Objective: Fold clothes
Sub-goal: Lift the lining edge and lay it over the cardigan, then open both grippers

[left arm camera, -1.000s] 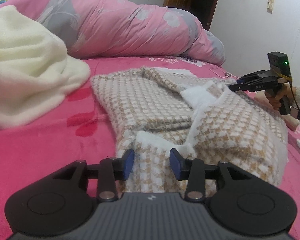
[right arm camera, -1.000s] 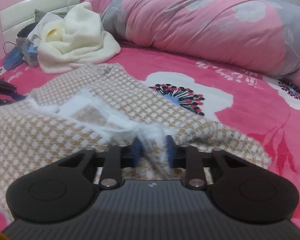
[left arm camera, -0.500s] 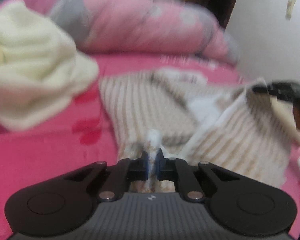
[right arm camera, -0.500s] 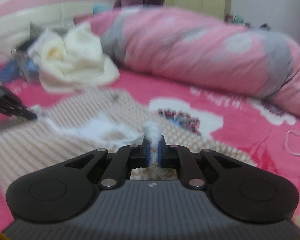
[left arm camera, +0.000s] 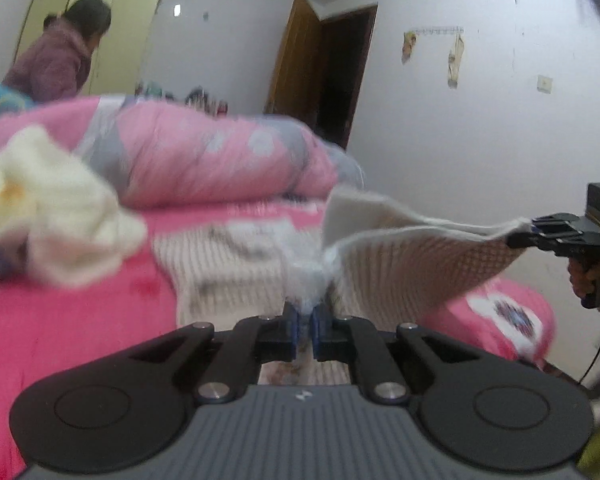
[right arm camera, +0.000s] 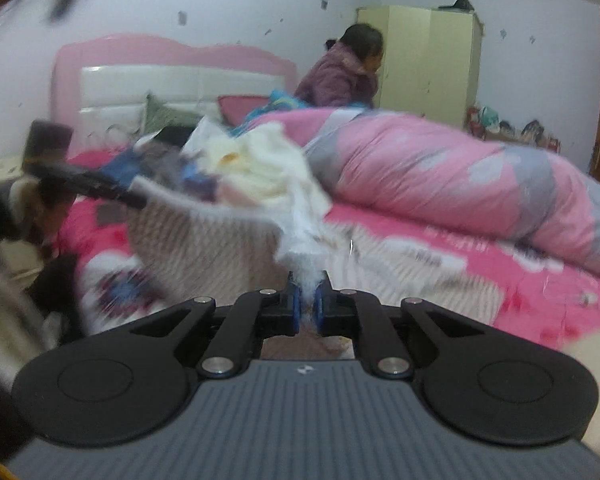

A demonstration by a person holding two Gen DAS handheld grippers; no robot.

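Observation:
A beige-and-white checked garment (left arm camera: 404,268) with a white fleecy lining hangs stretched above the pink bed. My left gripper (left arm camera: 305,314) is shut on one fluffy edge of it. My right gripper (right arm camera: 309,304) is shut on the opposite edge of the checked garment (right arm camera: 204,244). In the left wrist view the right gripper (left arm camera: 518,238) shows at the far right, pinching the cloth's corner. In the right wrist view the left gripper (right arm camera: 134,200) shows at the left, blurred, holding the other corner. The far part of the garment still lies on the bed.
A cream fleece garment (left arm camera: 56,216) lies heaped at the left of the bed. A rolled pink-and-grey quilt (left arm camera: 220,160) lies along the far side. A person (left arm camera: 60,64) in a purple jacket stands behind the bed near a yellow wardrobe (right arm camera: 428,64). A brown door (left arm camera: 300,76) stands open.
Both grippers closed on the garment's near edge, then lifted it and pulled back from the bed. The cloth now hangs taut between them, and the views have tilted up to show the room.

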